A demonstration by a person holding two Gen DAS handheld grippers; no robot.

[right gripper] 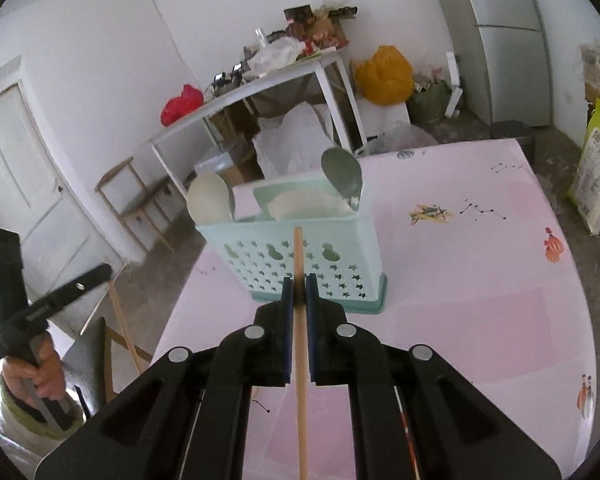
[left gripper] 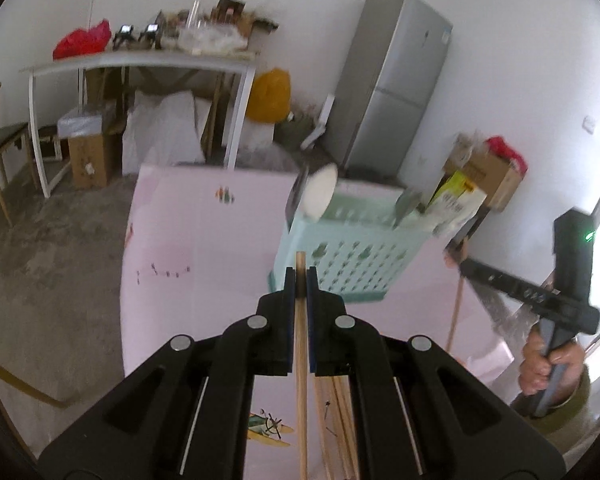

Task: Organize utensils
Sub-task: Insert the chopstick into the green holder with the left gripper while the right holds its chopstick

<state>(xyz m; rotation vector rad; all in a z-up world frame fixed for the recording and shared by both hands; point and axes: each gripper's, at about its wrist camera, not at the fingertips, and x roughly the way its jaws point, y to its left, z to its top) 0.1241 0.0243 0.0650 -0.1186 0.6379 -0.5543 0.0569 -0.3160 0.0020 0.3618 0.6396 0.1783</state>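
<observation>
My left gripper (left gripper: 300, 276) is shut on a wooden chopstick (left gripper: 301, 360) whose tip sticks out past the pads. Several more chopsticks (left gripper: 336, 420) lie on the pink table (left gripper: 204, 248) below it. My right gripper (right gripper: 299, 284) is likewise shut on a wooden chopstick (right gripper: 300, 360). Both are raised above the table and point toward the mint green utensil holder (left gripper: 352, 256) (right gripper: 296, 256), which stands just beyond the fingertips. A white spoon (right gripper: 209, 200) and a metal spoon (right gripper: 342, 172) stand in the holder. The other gripper (left gripper: 540, 288) (right gripper: 48, 304) and its hand appear at each view's edge.
The pink table's (right gripper: 480, 280) far edge runs behind the holder. Beyond it stand a white side table (left gripper: 140, 64) loaded with clutter, a grey fridge (left gripper: 392, 84), bags and boxes on the floor, a wooden chair (left gripper: 0, 148) and a rice bag (right gripper: 596, 164).
</observation>
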